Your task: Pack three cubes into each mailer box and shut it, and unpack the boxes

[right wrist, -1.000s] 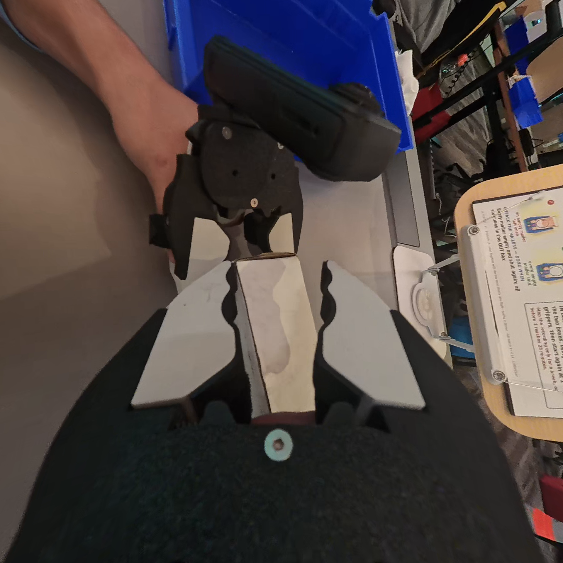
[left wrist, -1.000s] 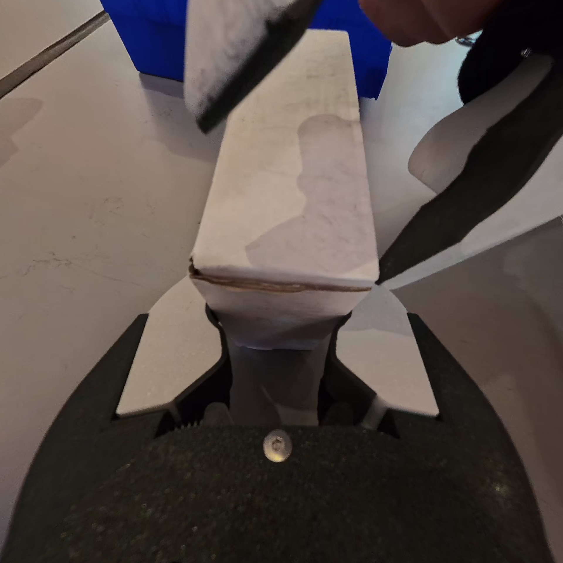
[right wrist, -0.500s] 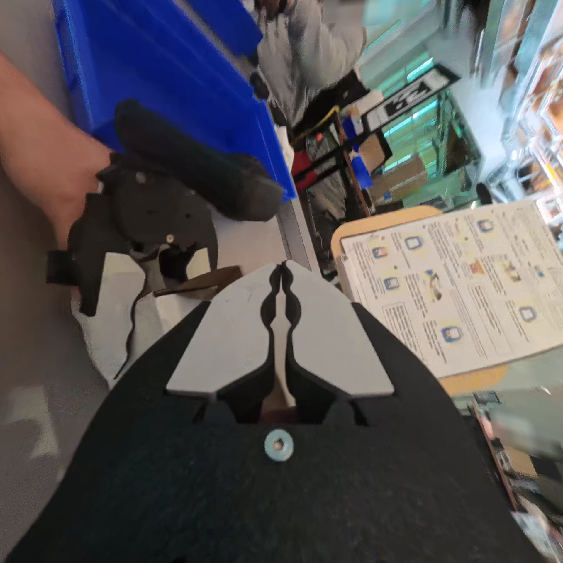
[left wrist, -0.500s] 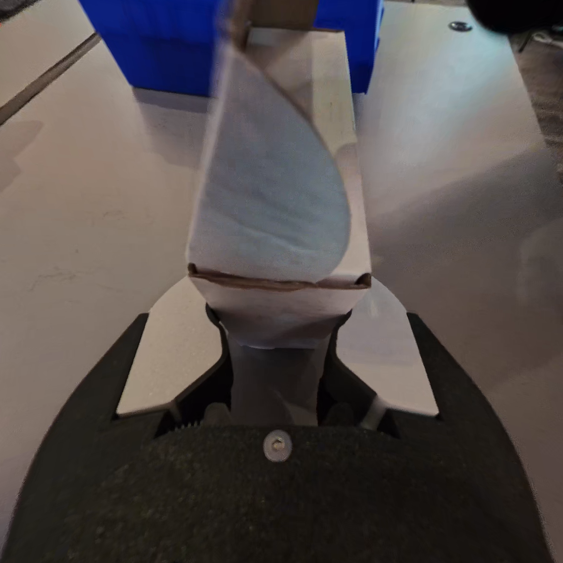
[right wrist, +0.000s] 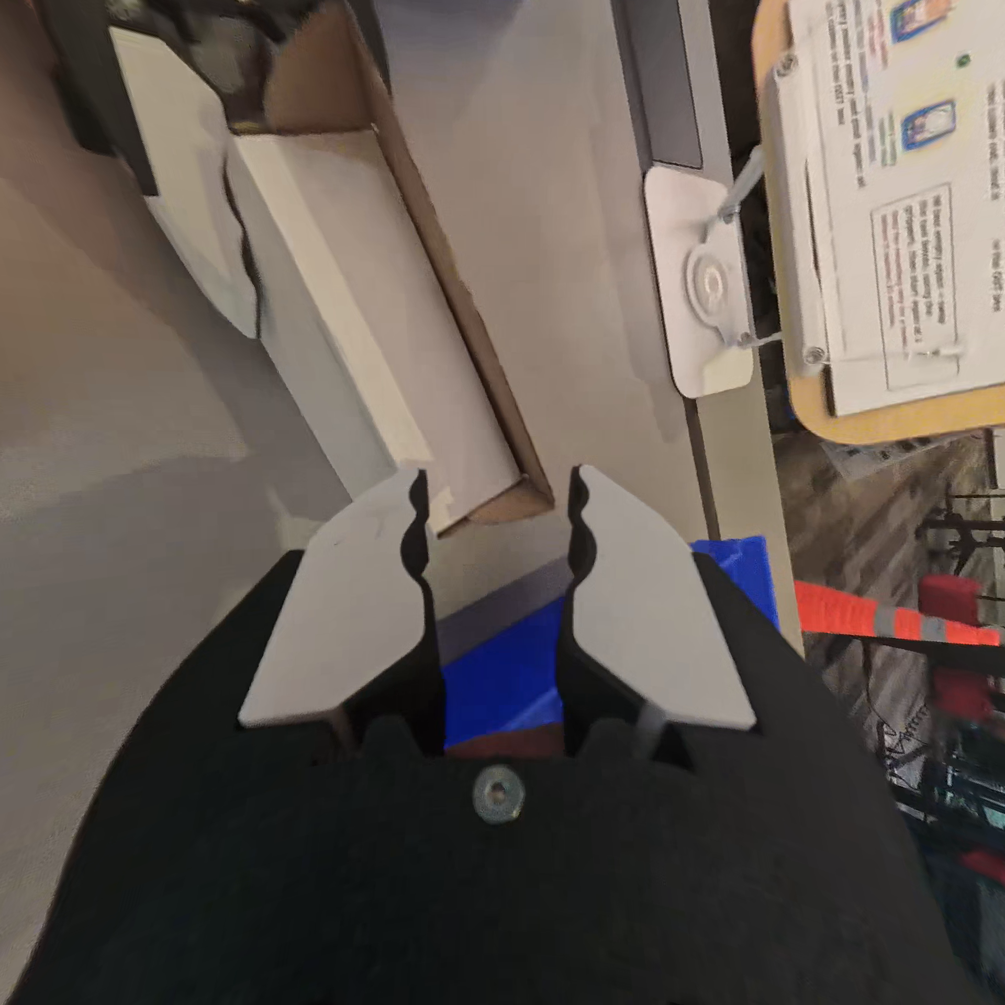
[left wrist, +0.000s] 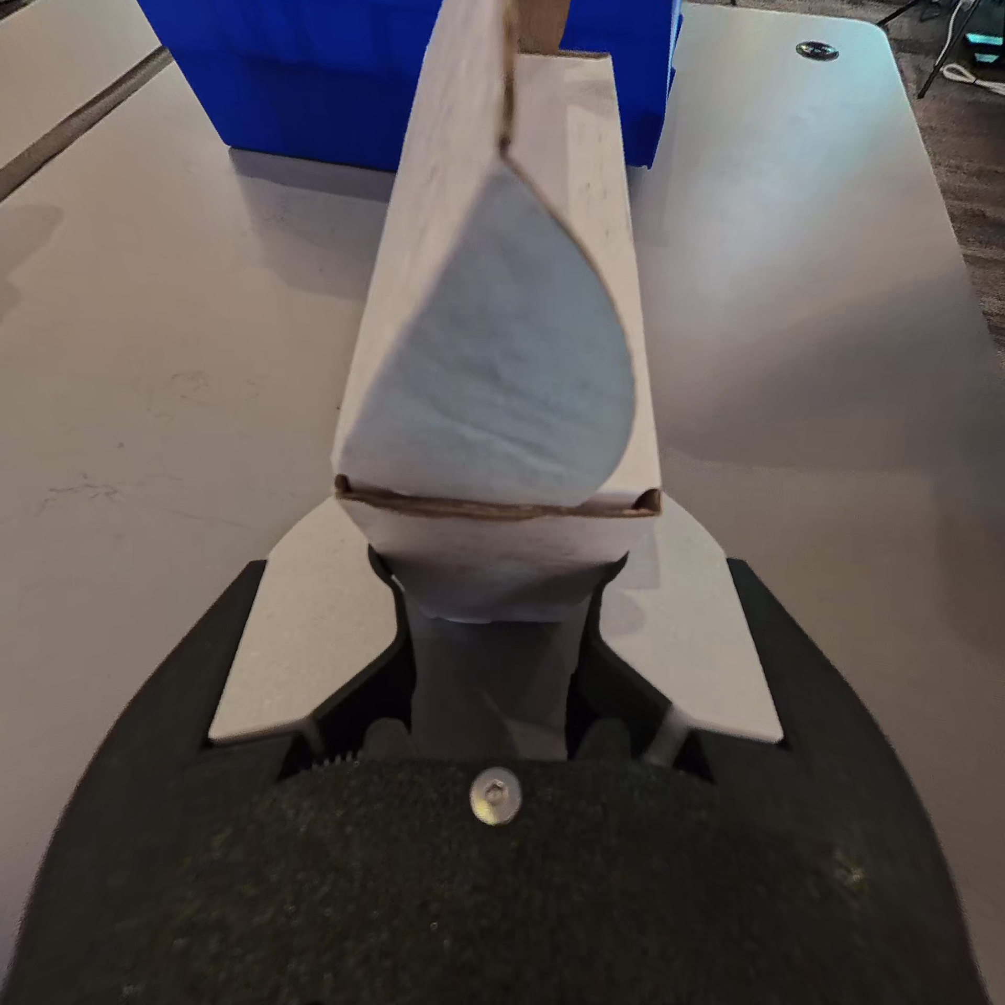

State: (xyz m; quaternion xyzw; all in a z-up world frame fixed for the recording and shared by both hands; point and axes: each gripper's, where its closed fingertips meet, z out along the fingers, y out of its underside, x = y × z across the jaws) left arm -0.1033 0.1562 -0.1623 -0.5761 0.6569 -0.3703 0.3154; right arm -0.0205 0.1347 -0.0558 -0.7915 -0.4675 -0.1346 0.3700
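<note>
Gripping matte white mailer box (left wrist: 506, 565) — left tool (left wrist: 497, 549); right tool (right wrist: 497, 535) spread, empty — lid raised.

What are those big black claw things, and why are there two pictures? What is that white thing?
The claws are two grabbers a person holds, one in each hand, each with a camera looking along its fingers. One picture is from the left gripper, which pinches the end of a white mailer box with its lid lifted. The other is from the right gripper, open and holding nothing, looking down at the same box. The box rests on a grey table, with a blue bin behind it.
</note>
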